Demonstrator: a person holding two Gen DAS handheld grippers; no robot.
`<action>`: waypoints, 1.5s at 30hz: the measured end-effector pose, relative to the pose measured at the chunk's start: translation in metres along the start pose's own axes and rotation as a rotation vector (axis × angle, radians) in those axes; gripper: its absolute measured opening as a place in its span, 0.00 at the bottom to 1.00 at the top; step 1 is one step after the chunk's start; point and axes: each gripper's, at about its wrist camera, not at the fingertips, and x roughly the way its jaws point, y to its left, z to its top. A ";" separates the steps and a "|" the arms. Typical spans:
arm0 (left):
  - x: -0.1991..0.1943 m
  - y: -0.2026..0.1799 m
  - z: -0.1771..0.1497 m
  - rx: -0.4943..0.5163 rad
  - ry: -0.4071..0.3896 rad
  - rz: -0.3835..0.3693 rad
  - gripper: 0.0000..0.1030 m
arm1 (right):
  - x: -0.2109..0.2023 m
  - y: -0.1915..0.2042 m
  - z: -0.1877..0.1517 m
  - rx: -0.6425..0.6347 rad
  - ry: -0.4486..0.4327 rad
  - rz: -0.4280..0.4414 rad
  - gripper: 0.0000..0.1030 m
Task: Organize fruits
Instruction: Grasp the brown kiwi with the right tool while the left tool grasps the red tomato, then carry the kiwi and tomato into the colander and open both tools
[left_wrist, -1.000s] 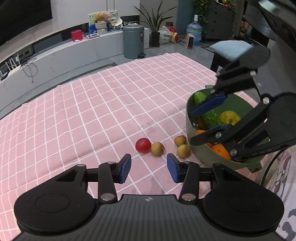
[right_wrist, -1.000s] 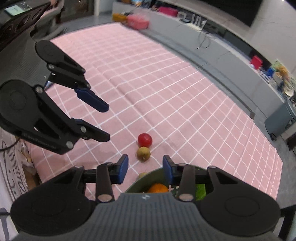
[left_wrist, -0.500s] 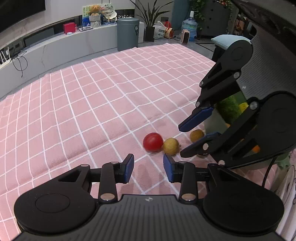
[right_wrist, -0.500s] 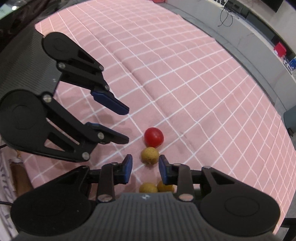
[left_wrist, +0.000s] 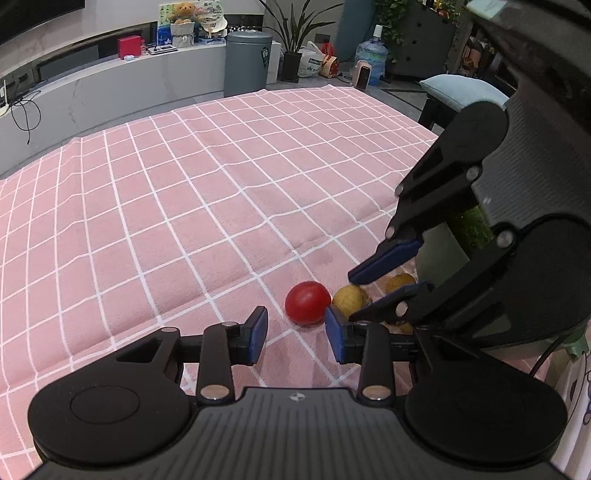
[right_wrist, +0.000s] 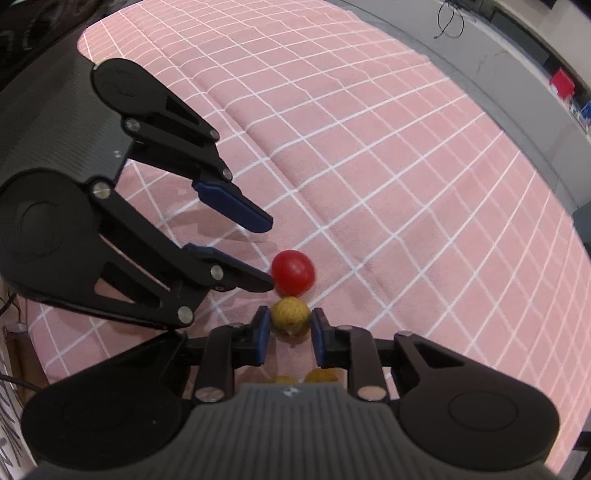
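The yellow-brown fruit (right_wrist: 290, 314) lies touching the red fruit (right_wrist: 293, 272) on the pink cloth (right_wrist: 369, 155). The right gripper (right_wrist: 289, 329) has just been closing and pinches it. The left gripper (left_wrist: 295, 338), part open, holds nothing beside the red fruit. Judged step: pickup; next, lift.

Left gripper (left_wrist: 295, 334) jaws gape just short of the red fruit (left_wrist: 307, 302) on pink checked cloth (left_wrist: 184, 206).

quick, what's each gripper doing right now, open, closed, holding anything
Left gripper: open, empty, jaws just narrowed, red tomato just ahead.
Right gripper: closed on the yellow-brown fruit lying on the pink cloth.
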 end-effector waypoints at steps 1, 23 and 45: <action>0.002 0.000 0.001 0.005 0.002 0.002 0.41 | -0.003 0.000 0.002 -0.007 0.001 -0.006 0.19; 0.012 -0.012 0.001 -0.020 -0.029 0.005 0.29 | -0.017 -0.021 -0.001 0.067 -0.050 -0.059 0.18; -0.086 -0.087 0.026 -0.118 -0.121 -0.032 0.29 | -0.147 0.011 -0.089 0.299 -0.286 -0.150 0.17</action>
